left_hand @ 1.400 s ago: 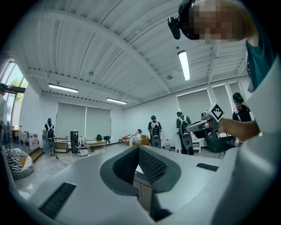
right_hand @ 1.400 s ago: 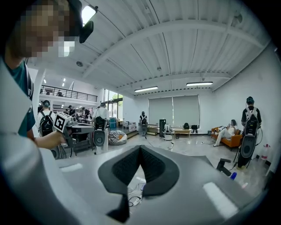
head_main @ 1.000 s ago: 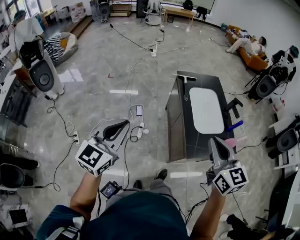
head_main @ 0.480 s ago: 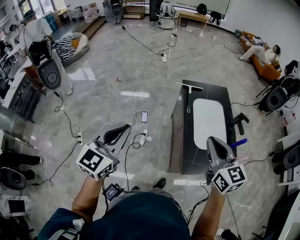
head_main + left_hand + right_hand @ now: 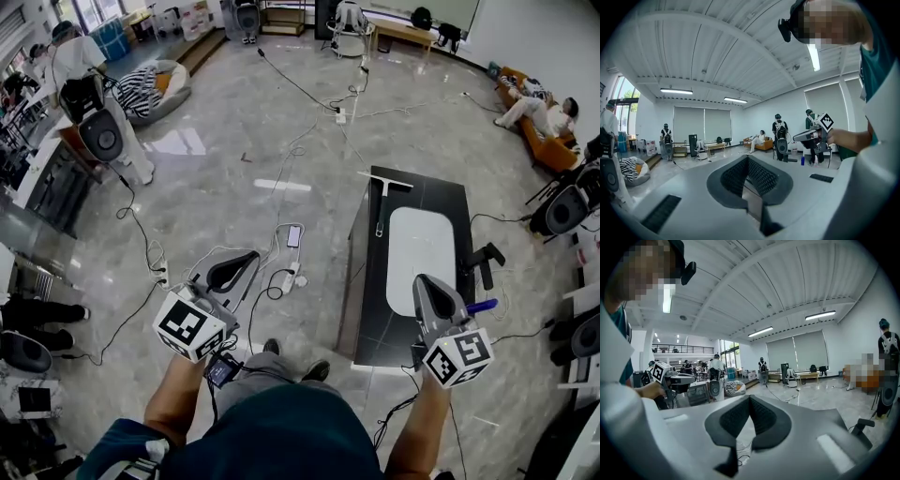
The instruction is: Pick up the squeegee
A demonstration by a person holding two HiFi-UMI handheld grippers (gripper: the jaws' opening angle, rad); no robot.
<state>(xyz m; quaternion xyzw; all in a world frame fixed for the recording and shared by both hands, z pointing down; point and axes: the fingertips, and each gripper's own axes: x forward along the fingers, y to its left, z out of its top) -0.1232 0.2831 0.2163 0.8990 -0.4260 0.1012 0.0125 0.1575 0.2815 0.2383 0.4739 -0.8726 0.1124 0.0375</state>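
One squeegee (image 5: 382,204) — far edge of table (image 5: 433,187)

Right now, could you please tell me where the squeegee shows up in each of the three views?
Head view: the squeegee lies at the dark table's far end, right of centre.
Left gripper view: not in it.
Right gripper view: not in it.
Shared landmark: the striped beanbag, in all three views.

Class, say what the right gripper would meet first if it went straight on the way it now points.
Probably nothing near: the right gripper points almost level over the dark table, and its own view shows open floor ahead. Depth is unclear.
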